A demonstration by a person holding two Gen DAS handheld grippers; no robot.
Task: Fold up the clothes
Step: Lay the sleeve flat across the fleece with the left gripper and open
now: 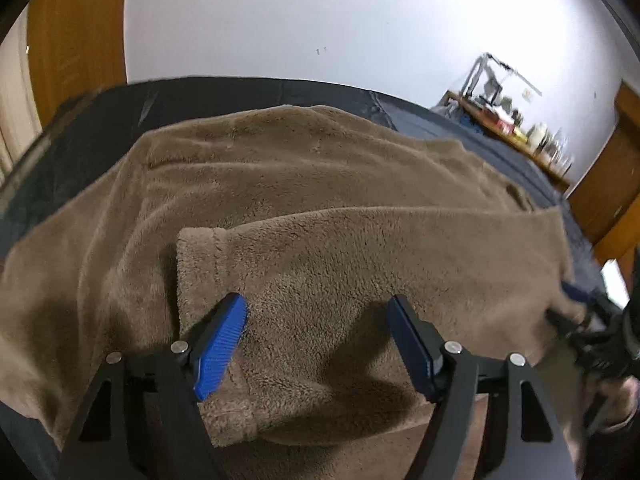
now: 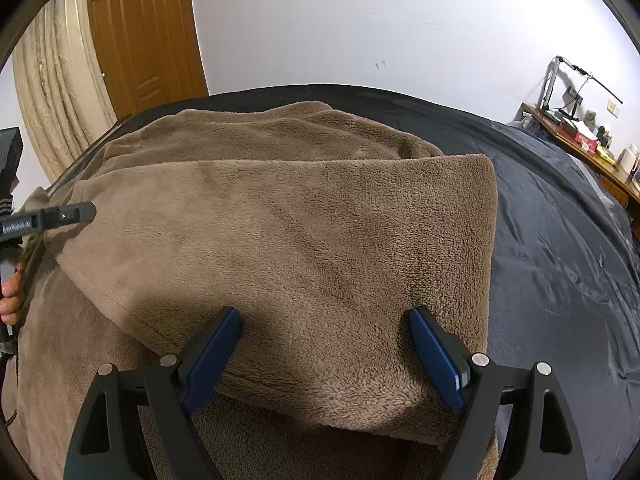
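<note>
Brown fleece garment lying spread over a dark bedsheet, filling the middle of both views. Folded upper layer resting on top of the lower layer, its straight side edge running down the right of the right wrist view, its near folded edge crossing the lower centre just in front of the fingers. In the left wrist view, a cuffed sleeve end showing left of centre, lying across the layer beneath. Left gripper hanging over the fleece at the bottom of its own view, jaws standing wide apart, blue pads clear of the fabric's pile on the inner sides, nothing clamped between them; whether the tips are touching the fleece, impossible to tell. Right gripper likewise sitting low in its view, jaws spread wide, straddling the near fold with no grip on it. Same left gripper reaching in from the left edge of the right wrist view, a person's fingers curling round its handle below. Right gripper's blurred dark frame entering at the right edge of the left wrist view. Further out, white wall filling the top, wooden door and beige curtain at upper left, cluttered wooden desk at far right.
</note>
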